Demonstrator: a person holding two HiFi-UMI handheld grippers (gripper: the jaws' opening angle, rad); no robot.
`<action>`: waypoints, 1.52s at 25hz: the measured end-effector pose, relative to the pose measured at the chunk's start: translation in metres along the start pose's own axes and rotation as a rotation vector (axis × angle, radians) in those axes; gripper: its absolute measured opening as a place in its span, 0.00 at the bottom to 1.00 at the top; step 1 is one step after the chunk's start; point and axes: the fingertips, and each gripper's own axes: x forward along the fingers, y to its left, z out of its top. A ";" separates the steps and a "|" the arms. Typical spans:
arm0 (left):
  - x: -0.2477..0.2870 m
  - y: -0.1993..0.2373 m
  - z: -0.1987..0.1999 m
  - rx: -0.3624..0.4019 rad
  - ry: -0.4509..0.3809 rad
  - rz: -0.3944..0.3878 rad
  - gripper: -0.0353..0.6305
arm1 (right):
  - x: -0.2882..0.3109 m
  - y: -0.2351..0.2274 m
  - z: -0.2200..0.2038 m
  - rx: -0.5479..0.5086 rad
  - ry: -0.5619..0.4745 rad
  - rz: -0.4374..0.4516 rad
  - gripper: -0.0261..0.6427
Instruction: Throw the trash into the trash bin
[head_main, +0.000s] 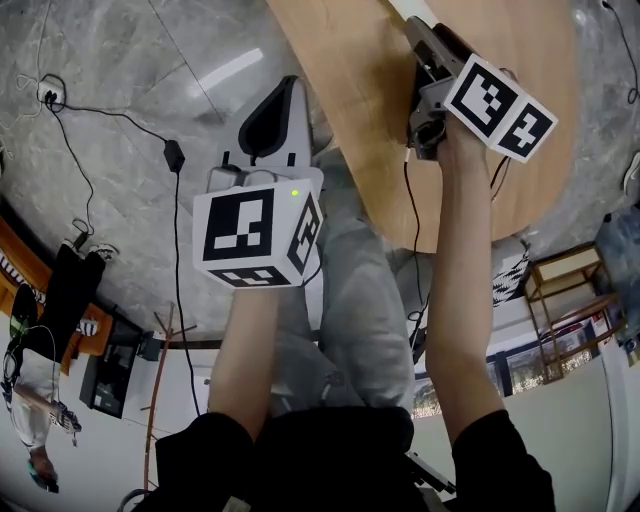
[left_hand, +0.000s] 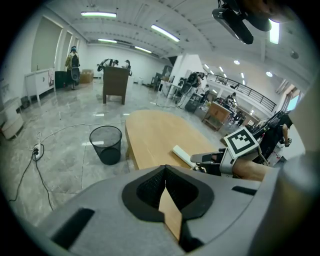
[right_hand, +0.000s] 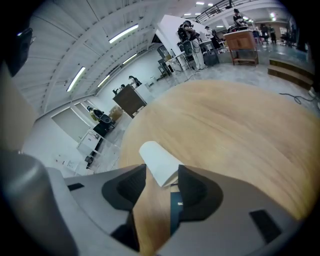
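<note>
Presently we list 2 grippers, 1 piece of trash and 1 bin.

Item 1, right gripper (right_hand: 161, 174): held low over the wooden table (right_hand: 240, 125). Its jaws are closed in on the near end of a white paper (right_hand: 157, 155), 1 jaw at each side. The rest of the paper reaches forward past the tips, low over the tabletop; we cannot tell whether it rests there.

Item 2, left gripper (left_hand: 164, 169): jaws together at the tips, nothing between them. Through the slit below the tips we see only tabletop. In the head view it hangs off the table's edge, above the grey floor (head_main: 120, 120), well apart from the paper.

Item 3, trash bin (left_hand: 105, 144): black mesh, upright on the floor just beside the table's end, well apart from both grippers. From the left gripper view we note the paper pointing away from the right gripper's tips, roughly toward the bin's end of the table.

Item 4, cable (head_main: 178, 250): runs across the floor beside the left gripper.
</note>
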 end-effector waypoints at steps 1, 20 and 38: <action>0.000 0.000 0.001 -0.001 -0.001 0.001 0.06 | 0.000 -0.001 0.002 -0.004 -0.004 -0.011 0.33; -0.007 0.027 0.010 -0.041 -0.013 0.037 0.06 | 0.036 0.021 0.022 -0.926 0.138 -0.235 0.30; -0.052 0.167 0.033 -0.118 -0.100 0.169 0.06 | 0.114 0.213 0.023 -0.864 0.005 0.031 0.28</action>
